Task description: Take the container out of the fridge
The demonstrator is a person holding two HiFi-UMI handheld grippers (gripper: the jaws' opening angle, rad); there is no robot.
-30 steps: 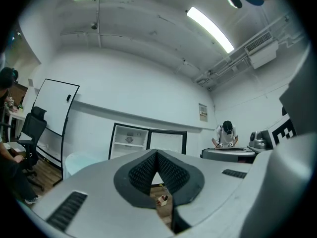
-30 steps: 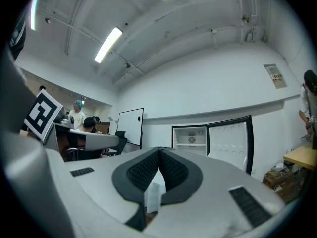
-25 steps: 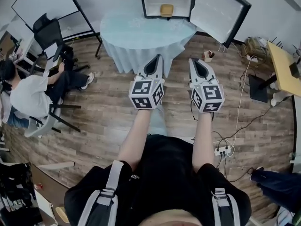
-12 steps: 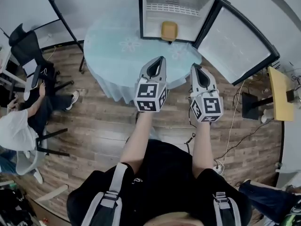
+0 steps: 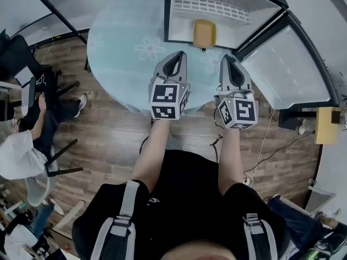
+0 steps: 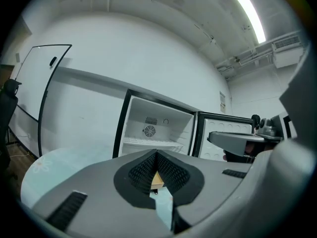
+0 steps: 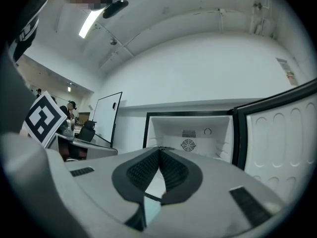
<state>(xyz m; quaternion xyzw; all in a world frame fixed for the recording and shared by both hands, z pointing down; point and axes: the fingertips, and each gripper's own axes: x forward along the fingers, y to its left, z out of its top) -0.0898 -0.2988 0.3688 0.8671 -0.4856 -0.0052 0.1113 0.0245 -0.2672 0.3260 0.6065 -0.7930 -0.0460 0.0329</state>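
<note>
A small fridge (image 5: 217, 10) stands open on a round table with a pale blue cloth (image 5: 130, 47). Inside it, on the floor of the white compartment, sits a yellow container (image 5: 204, 32). My left gripper (image 5: 180, 54) and right gripper (image 5: 224, 57) hover side by side over the table, pointing at the fridge, both short of its opening. Each is shut with nothing held. In the left gripper view the jaws (image 6: 156, 153) meet at the tips, and a sliver of the container (image 6: 157, 181) shows behind them. The right gripper view shows shut jaws (image 7: 159, 149) before the fridge (image 7: 190, 133).
The fridge door (image 5: 290, 64) swings open to the right, close beside my right gripper. A person (image 5: 21, 150) sits on a chair at the left. Cables (image 5: 260, 156) trail over the wood floor, and a yellow desk (image 5: 325, 124) is at the right edge.
Both grippers have travelled forward from over the floor to over the table, toward the fridge. The fridge and container now appear nearer and larger. Both stay shut.
</note>
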